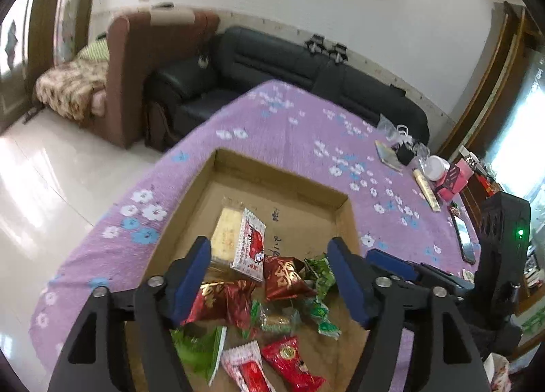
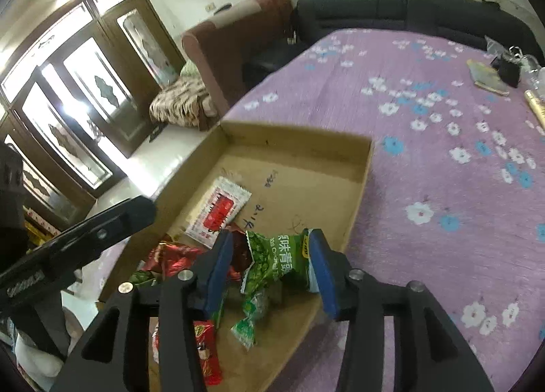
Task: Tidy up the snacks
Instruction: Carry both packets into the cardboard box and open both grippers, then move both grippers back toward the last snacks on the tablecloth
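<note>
Both jaws of the left hand-held gripper (image 1: 269, 276) stand wide and released above the cardboard tray (image 1: 282, 170), nothing pressed between them; the snacks seen through the gap lie loose on the tray floor below; the right hand-held gripper (image 2: 270, 269) has the green pea packet (image 2: 277, 261) between its blue pads, and the packet looks touched on its right end only, so whether it is gripped or let go I cannot tell.

The tray sits on the purple flowered counter (image 2: 442, 140), at its near left edge; the sweets crowd the tray's near end, while the far end is bare cardboard.

The step in hand appears to be setting the green packet down in the tray; to do it well, lower it onto bare cardboard clear of the red foil sweets (image 1: 286, 276), spread the jaws fully before lifting, and withdraw straight up so the pads do not drag the wrapper; keep the left hand-held gripper out of the way, since the two are near each other.

The green packet's long axis runs left to right across the jaws, its printed face toward the camera, its torn-looking left end by the left pad; the white and red wafer pack (image 2: 218, 211) lies flat, long axis slanting from near left to far right.
</note>
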Tool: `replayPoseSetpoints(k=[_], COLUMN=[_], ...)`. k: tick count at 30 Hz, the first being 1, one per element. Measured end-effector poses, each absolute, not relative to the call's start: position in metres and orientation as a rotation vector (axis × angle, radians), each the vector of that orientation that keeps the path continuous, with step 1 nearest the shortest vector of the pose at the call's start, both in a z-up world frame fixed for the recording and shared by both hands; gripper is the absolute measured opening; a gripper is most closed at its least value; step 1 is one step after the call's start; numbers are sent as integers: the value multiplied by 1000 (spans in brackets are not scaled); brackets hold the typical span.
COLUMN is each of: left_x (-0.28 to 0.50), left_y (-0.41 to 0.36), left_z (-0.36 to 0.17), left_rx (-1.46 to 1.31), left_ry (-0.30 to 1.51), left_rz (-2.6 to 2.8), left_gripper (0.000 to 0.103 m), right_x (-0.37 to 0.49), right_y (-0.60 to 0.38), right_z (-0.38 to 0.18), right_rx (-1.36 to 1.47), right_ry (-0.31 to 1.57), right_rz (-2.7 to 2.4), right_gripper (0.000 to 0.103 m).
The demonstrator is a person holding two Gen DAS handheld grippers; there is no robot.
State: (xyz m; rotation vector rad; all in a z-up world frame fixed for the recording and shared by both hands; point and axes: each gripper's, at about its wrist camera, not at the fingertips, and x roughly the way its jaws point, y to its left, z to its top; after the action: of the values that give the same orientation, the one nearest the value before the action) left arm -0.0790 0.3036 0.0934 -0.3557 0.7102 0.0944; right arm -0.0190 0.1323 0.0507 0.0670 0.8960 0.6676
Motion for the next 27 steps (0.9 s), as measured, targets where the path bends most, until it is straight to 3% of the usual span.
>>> replayPoseSetpoints(k=[2,5,10,27], left_x=[-93,-116,-146,-153], left_y=[294,281,255,180], left_z=[105,122,135,121], left_rx=[-310,-253,-215,32], left_ry=[663,583,511,585], left_rz=[151,269,308,352], left_gripper=[83,103,103,103], right_x=[-29,-46,-74,-105], right_y=[121,105,73,-6], right_z=[58,67,74,46], right_rx=[79,102,155,276], right_ry=[862,820,760,774], right_rz=[660,652,616,468], right_gripper=[48,52,58,59])
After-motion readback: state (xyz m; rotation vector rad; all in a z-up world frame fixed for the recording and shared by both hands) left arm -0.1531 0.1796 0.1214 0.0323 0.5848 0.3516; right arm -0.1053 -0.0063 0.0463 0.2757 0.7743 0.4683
